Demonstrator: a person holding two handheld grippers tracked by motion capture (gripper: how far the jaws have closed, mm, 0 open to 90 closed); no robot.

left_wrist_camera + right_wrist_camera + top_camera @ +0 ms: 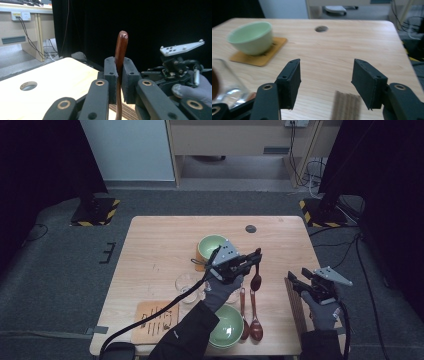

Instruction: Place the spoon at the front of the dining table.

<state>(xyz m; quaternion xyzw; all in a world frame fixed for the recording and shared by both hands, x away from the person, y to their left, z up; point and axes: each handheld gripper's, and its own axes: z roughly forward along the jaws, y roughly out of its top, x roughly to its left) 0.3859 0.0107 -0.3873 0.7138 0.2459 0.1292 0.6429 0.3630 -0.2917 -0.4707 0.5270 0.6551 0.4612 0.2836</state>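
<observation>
My left gripper (256, 257) hovers over the middle of the table, shut on the handle of a dark brown wooden spoon (256, 281) whose bowl hangs toward the person. In the left gripper view the spoon's handle (121, 48) sticks up between the closed jaws of that gripper (119, 65). Two more wooden spoons (250, 315) lie side by side near the front edge. My right gripper (293, 281) is held near the table's right edge, open and holding nothing (325, 80). It also shows in the left gripper view, a gloved hand on it (180, 70).
One green bowl (212, 245) rests on an orange coaster (262, 58) at mid-table, another green bowl (227, 325) near the front. A clear glass (188, 284) stands left of centre beside a printed coaster (156, 320). A ribbed brown mat (295, 306) lies under the right gripper.
</observation>
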